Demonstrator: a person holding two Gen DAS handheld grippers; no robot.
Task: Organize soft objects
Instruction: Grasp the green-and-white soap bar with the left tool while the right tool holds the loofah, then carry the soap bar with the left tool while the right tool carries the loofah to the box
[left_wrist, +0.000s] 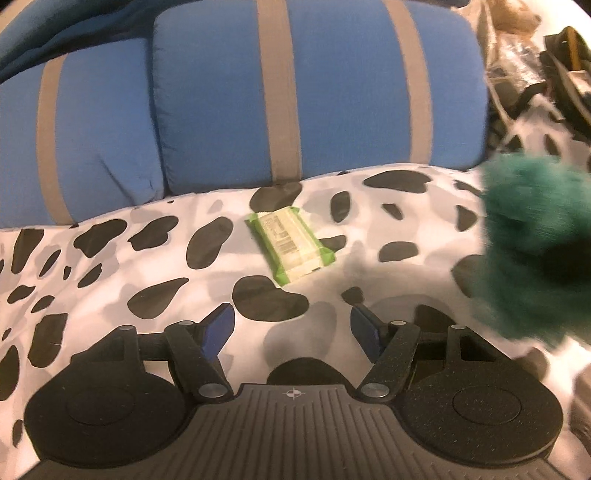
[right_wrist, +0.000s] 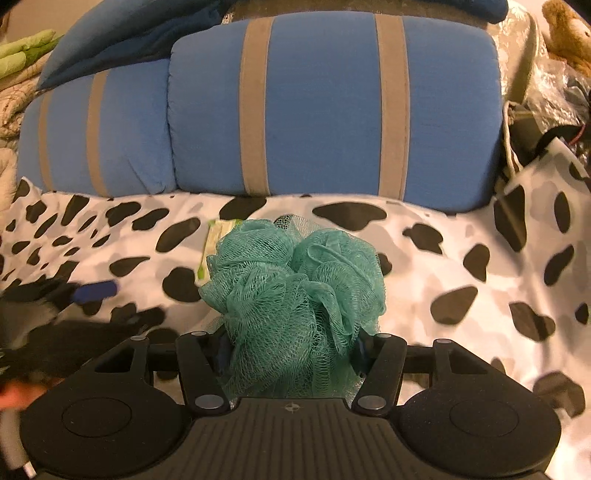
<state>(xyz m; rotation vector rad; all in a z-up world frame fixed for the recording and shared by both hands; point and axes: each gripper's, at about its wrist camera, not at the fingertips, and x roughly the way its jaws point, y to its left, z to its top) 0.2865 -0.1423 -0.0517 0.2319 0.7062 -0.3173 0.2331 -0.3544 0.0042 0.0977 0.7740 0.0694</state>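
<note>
Apparently one mesh pouf (right_wrist: 295, 291) fills right fingers (right_wrist: 364, 350); left fingers (left_wrist: 221, 321) gape near one packet (left_wrist: 290, 245).

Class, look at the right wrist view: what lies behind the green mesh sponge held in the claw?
A green-edged packet peeks out behind the mesh sponge, lying on the spotted sheet. Most of it is covered there.
</note>
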